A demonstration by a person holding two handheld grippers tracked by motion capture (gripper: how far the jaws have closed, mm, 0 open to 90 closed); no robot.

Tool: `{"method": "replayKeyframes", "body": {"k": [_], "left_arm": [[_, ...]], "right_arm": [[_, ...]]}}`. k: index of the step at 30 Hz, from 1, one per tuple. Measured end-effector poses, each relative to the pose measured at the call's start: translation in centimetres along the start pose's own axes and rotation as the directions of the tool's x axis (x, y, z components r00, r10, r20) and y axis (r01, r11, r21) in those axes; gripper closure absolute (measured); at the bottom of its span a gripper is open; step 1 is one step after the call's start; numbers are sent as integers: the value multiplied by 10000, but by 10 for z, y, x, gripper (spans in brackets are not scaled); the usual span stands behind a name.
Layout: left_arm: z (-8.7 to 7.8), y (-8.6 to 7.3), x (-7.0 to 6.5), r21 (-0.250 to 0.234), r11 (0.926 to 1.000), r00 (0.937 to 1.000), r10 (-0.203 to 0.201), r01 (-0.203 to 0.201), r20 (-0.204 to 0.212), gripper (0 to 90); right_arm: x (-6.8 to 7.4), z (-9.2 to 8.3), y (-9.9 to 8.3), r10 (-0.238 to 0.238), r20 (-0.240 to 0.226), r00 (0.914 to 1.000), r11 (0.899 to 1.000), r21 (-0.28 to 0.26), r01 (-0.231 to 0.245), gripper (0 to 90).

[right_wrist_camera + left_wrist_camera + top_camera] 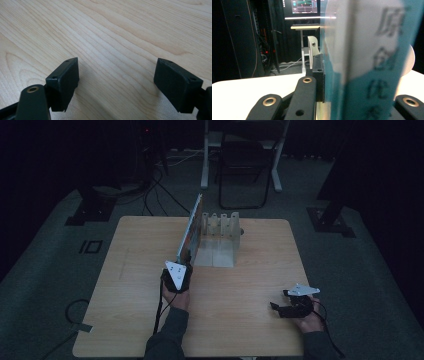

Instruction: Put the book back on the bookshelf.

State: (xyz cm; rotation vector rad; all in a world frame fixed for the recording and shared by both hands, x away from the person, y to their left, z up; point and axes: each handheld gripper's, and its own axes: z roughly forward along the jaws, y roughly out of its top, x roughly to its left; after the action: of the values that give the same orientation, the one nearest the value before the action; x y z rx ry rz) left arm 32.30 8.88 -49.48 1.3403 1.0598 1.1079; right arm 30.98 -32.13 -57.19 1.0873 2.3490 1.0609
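up close, left tool (352, 100) clamps teal-spined book (372, 62), right tool (116, 85) agape

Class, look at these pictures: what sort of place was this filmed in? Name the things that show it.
Probably a lab or test room, not a home: a bare wooden table on grey floor, an equipment rack with small red lights, a glowing monitor, and loose cables across the floor.

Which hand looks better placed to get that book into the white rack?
The left, probably. The left gripper is already shut on the book, holding it on edge right beside the white rack. The right gripper rests open and empty over bare table.
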Motion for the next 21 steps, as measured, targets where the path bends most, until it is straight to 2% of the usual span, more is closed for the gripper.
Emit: {"method": "replayKeyframes", "body": {"k": [13,21], "left_arm": [[0,-1,3,-69,10000,9997,-43,45,240,789],[0,0,7,-77,9999,9998,-109,110,176,777]], "right_arm": [[0,0,0,7,3,10000,10000,2,-7,198],[0,0,0,-16,0,10000,10000,1,16,196]]}}
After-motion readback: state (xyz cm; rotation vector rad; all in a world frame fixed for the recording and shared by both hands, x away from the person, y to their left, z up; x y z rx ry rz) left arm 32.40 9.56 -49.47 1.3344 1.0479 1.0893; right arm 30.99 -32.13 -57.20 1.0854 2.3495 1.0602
